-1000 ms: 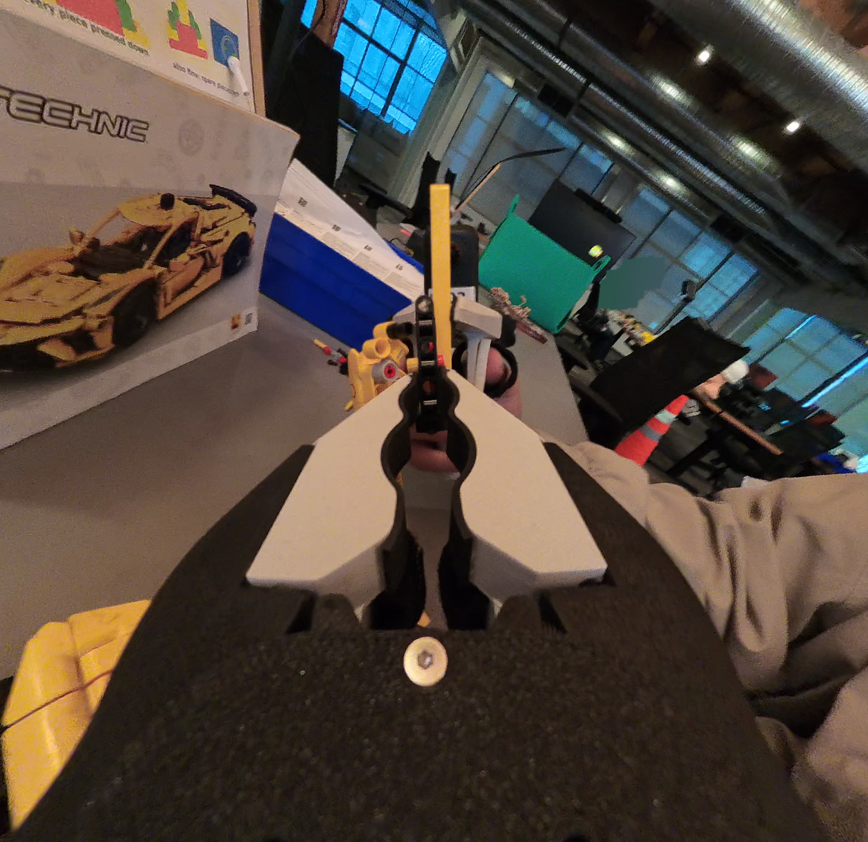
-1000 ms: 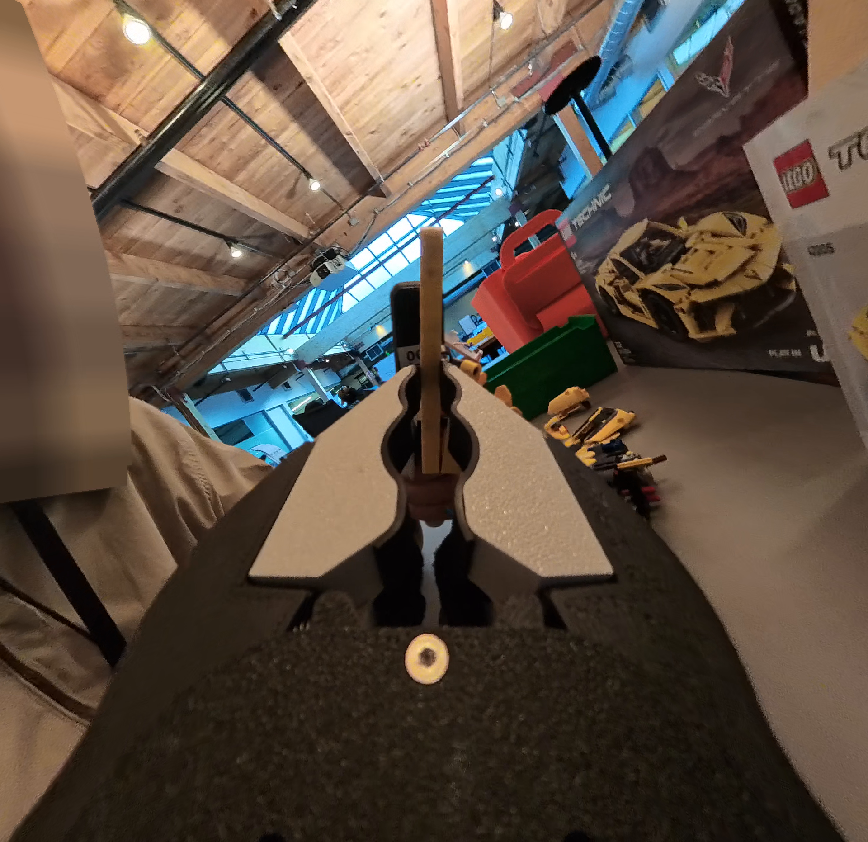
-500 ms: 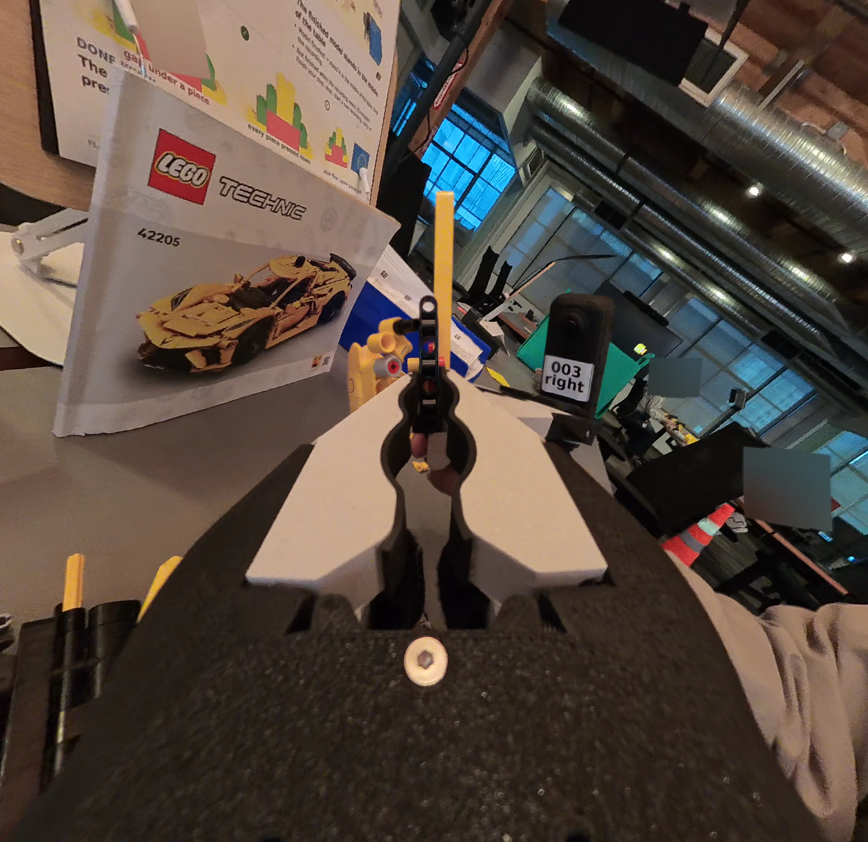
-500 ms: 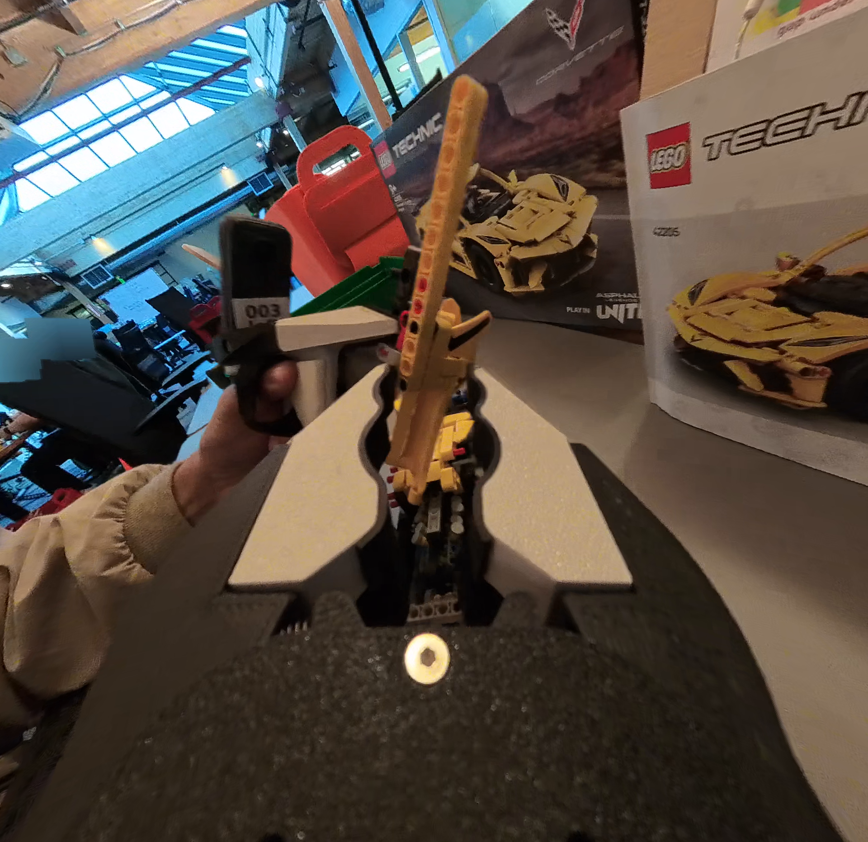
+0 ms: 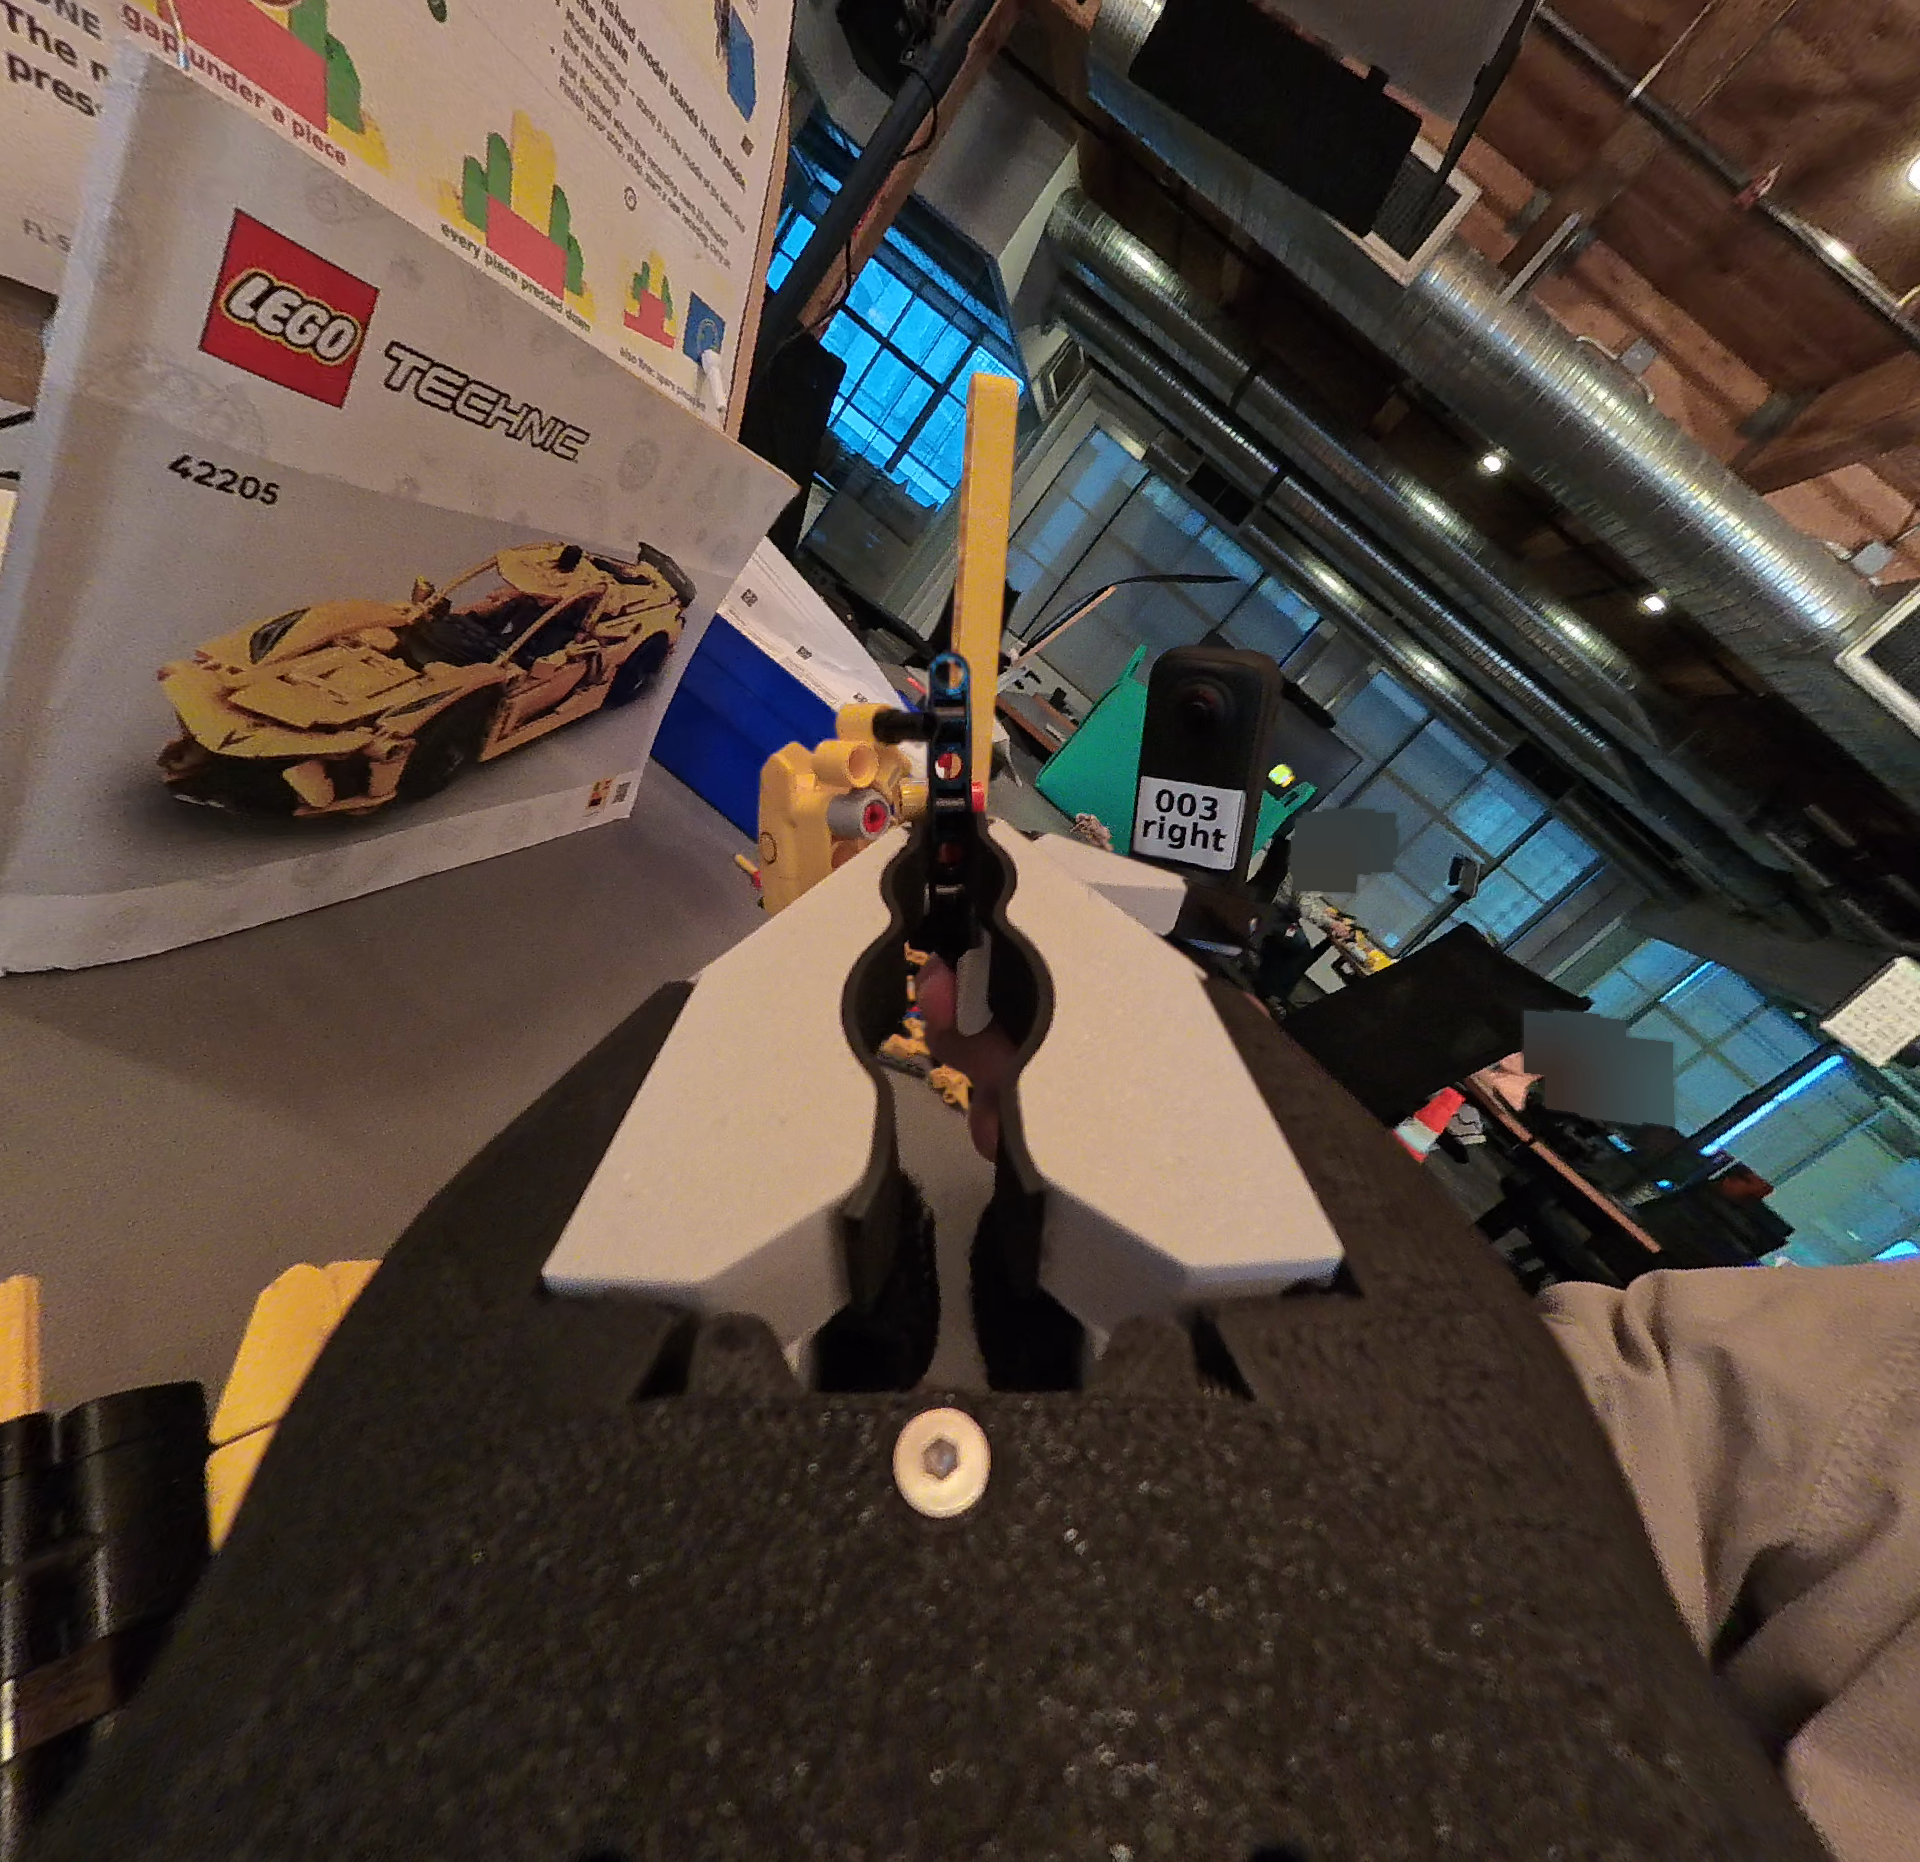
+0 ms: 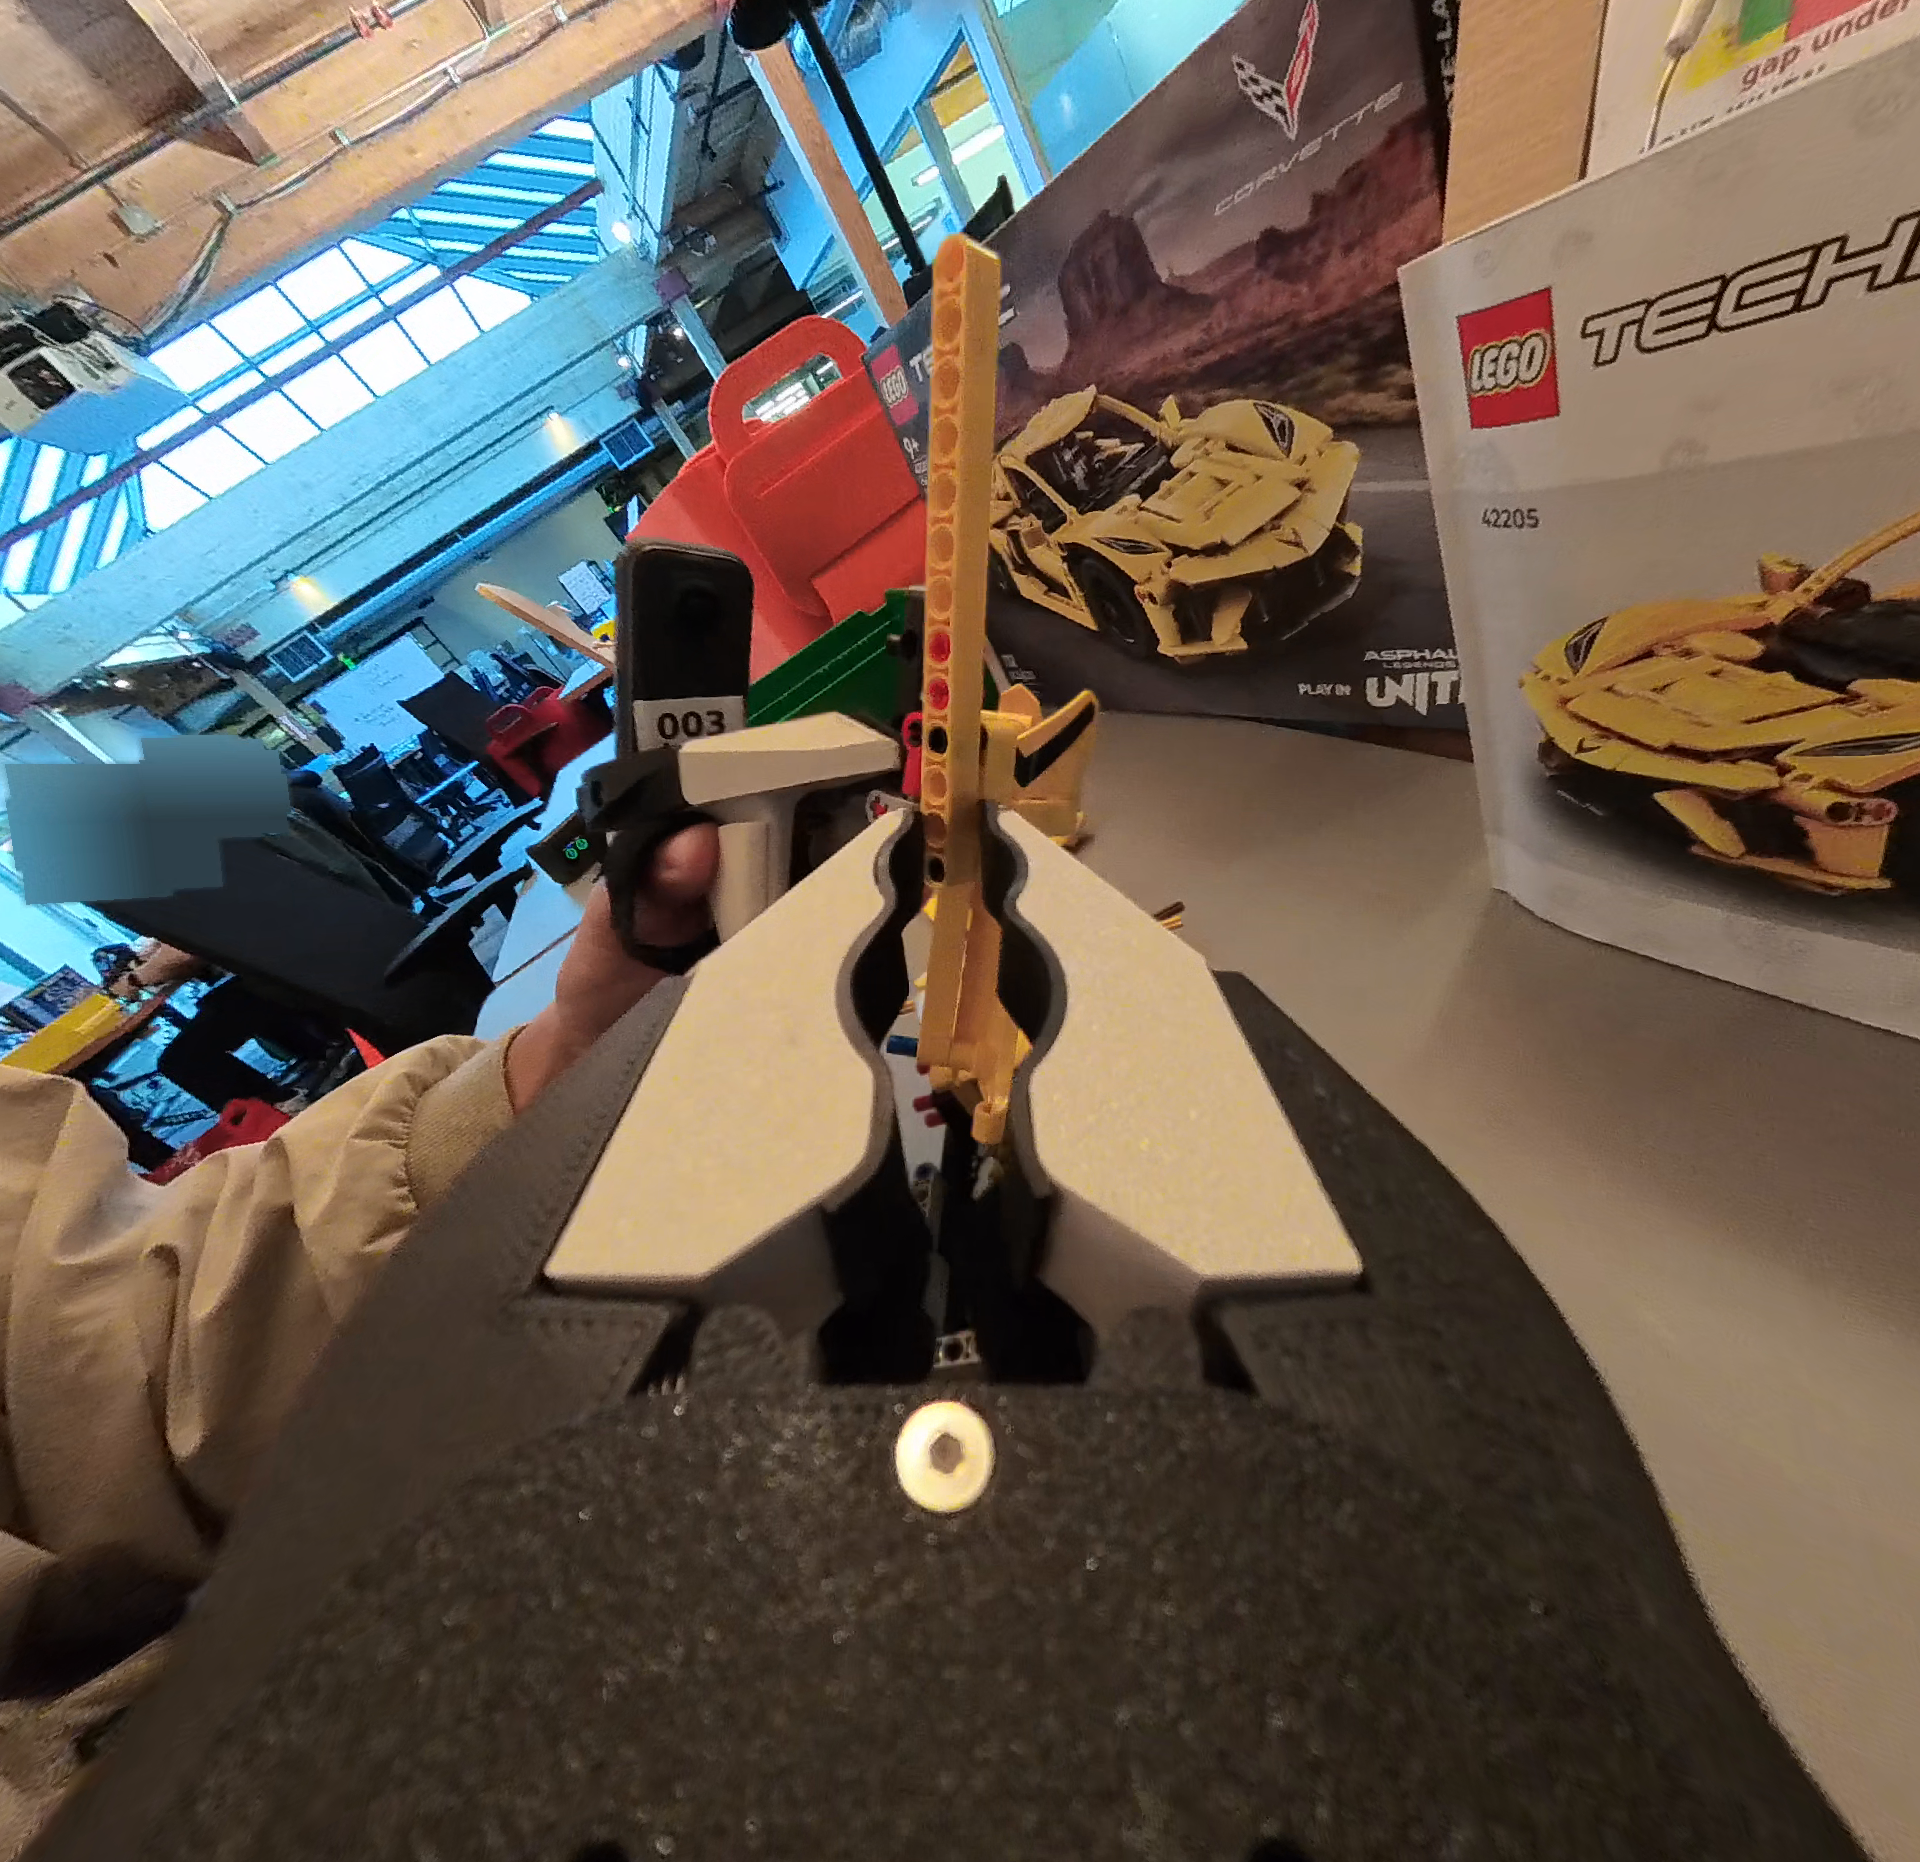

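Note:
A small brick assembly with a long yellow beam (image 5: 982, 524) is held upright above the grey table (image 5: 312, 1085). My left gripper (image 5: 948, 846) is shut on the assembly's thin black beam (image 5: 948, 763), and a yellow block with a grey pin (image 5: 821, 804) sits just to its left. My right gripper (image 6: 951, 825) is shut on the lower part of the long yellow beam (image 6: 951, 524). The left gripper shows in the right wrist view (image 6: 779, 773), held by a hand and touching the assembly from the left. The right gripper's camera shows in the left wrist view (image 5: 1195, 752).
A booklet with a yellow car on its cover (image 5: 364, 565) stands against a poster board and also shows in the right wrist view (image 6: 1714, 617). A dark box with a yellow car (image 6: 1195, 462), a red bin (image 6: 810, 482), a green bin (image 6: 831, 659) and a blue bin (image 5: 748, 711) stand behind. Yellow parts (image 5: 281, 1334) lie near. Left and right tips are no more than a few centimetres apart.
Both views have swung: the right one from the ceiling down to the table and boxes, the left one toward the booklet. Both grippers stay shut on the assembly.

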